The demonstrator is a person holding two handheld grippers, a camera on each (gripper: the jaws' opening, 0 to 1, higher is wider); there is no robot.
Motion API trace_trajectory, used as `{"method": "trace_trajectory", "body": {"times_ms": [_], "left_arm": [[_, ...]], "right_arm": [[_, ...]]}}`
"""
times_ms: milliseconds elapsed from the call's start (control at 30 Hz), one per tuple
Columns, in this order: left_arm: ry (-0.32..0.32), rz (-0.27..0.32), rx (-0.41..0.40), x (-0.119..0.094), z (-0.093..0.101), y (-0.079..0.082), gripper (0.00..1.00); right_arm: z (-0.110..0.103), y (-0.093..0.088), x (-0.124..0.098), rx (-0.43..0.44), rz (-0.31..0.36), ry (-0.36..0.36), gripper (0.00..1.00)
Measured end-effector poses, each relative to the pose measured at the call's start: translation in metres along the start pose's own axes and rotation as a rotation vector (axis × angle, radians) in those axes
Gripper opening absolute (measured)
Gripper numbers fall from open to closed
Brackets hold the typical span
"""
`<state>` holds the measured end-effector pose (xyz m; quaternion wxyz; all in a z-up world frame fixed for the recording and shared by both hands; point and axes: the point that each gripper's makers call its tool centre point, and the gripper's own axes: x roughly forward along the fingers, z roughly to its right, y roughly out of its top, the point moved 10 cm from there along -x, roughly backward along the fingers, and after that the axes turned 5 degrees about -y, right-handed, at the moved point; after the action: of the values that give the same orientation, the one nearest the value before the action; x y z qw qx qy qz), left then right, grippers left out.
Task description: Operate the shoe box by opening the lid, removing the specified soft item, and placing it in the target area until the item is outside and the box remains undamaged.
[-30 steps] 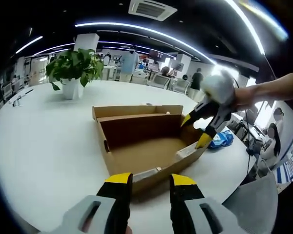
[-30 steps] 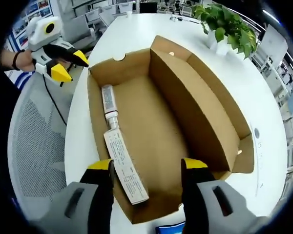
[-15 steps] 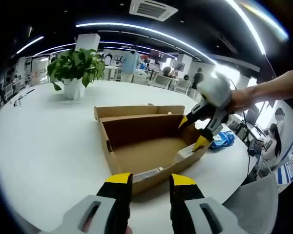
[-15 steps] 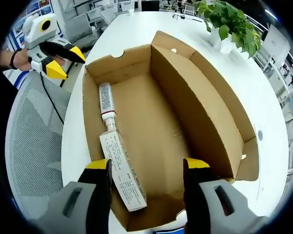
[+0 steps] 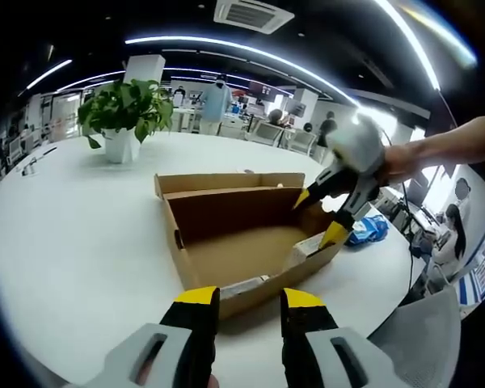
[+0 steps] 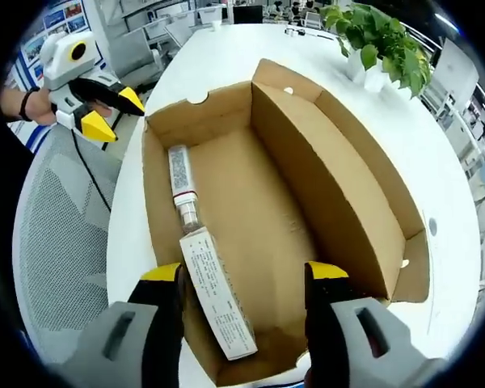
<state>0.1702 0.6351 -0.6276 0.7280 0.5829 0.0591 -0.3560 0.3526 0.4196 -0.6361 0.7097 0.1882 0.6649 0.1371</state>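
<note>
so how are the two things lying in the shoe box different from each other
The flat white carton is wider and printed with lines of text; the tube is narrower, with a barcode-like label and a darker cap end. The carton lies nearer the right gripper, the tube farther along. Both lie end to end beside the same wall of the open shoe box.

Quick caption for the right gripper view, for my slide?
Open right gripper poised over the open shoe box, a printed pack lying inside.
</note>
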Motion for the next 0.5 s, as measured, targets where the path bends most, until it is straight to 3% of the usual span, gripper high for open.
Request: {"method": "trace_trajectory", "body": {"times_ms": [333, 500], "left_arm": [[0.002, 0.003, 0.002, -0.002, 0.002, 0.002, 0.3], [0.002, 0.002, 0.002, -0.001, 0.001, 0.002, 0.3]], "right_arm": [[-0.001, 0.003, 0.008, -0.043, -0.032, -0.017, 0.53], [-0.003, -0.001, 0.016, -0.077, -0.089, -0.032, 0.46]]}}
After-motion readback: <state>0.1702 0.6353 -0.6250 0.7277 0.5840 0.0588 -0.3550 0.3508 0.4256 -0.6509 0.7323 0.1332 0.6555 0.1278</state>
